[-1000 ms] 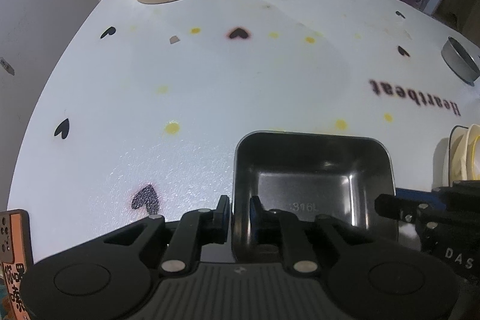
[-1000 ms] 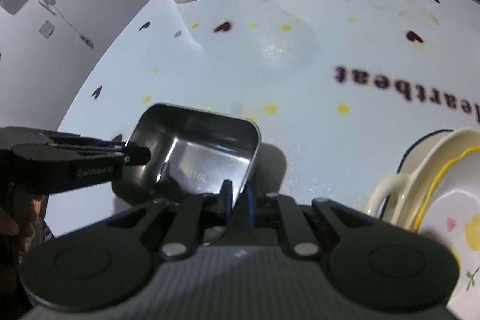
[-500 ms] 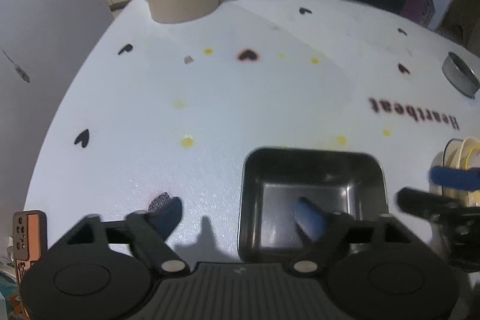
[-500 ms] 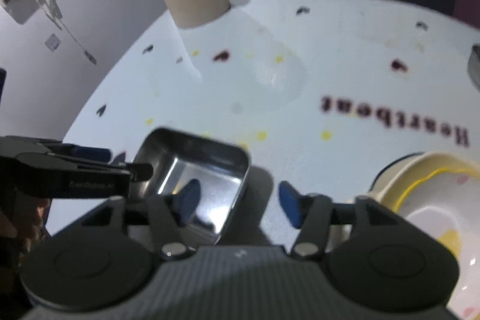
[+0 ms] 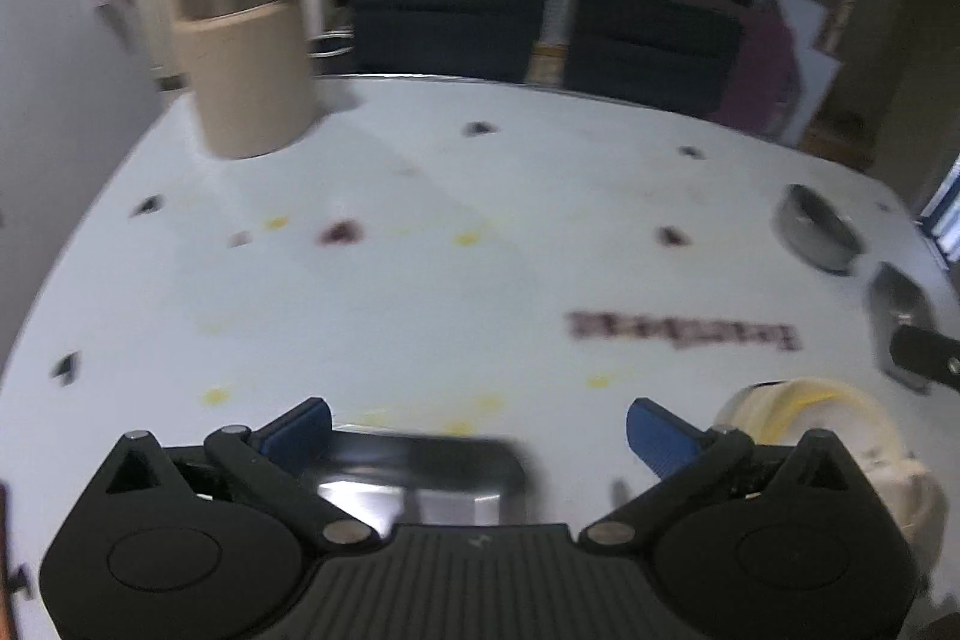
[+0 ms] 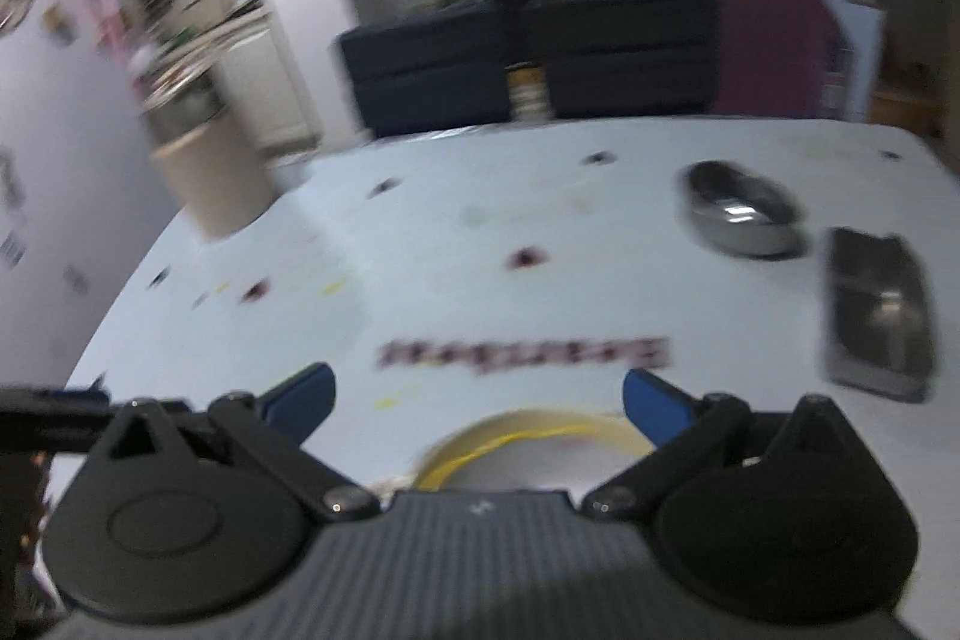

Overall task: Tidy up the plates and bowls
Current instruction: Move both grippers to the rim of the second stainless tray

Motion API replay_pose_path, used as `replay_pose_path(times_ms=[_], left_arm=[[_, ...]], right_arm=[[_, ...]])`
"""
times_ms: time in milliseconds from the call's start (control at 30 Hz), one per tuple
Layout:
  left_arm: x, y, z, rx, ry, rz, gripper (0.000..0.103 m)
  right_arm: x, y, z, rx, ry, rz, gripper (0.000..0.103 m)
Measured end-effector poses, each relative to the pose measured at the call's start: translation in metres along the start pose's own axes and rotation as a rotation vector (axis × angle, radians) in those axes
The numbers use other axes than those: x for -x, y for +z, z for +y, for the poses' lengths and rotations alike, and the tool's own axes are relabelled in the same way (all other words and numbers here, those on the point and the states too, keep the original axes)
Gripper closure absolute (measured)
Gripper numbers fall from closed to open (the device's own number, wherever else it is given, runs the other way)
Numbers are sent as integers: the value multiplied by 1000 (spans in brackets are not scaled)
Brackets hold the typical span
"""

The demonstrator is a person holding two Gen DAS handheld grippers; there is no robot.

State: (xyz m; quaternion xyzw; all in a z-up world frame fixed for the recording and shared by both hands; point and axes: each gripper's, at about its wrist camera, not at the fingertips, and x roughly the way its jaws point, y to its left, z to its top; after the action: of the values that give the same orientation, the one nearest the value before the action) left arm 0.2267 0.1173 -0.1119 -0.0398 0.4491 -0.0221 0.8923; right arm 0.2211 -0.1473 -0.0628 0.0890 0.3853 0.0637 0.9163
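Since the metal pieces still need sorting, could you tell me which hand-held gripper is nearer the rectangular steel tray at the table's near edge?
Left. The left hand-held gripper, jaws just opened, hangs right over the rectangular steel tray. The right hand-held gripper has swung over the cream plates.

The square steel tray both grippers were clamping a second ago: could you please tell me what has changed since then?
Both grippers let it go. The left gripper and right gripper have just been opening and now stand wide with nothing between the fingers, and both have pulled up and back. The square steel tray rests on the white table. The beige container and round metal dish stayed put.
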Motion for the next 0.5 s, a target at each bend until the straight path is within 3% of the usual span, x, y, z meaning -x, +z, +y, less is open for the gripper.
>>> replay_pose_path(times_ms=[233,500], left_arm=[[-11,11,-78,-74,-84,-27,0],[-28,14,-167,-160,-200,-50,0]], right_arm=[[27,7,-94,-183,-134,-56,0],[25,2,-185,-434,-245,-29,0]])
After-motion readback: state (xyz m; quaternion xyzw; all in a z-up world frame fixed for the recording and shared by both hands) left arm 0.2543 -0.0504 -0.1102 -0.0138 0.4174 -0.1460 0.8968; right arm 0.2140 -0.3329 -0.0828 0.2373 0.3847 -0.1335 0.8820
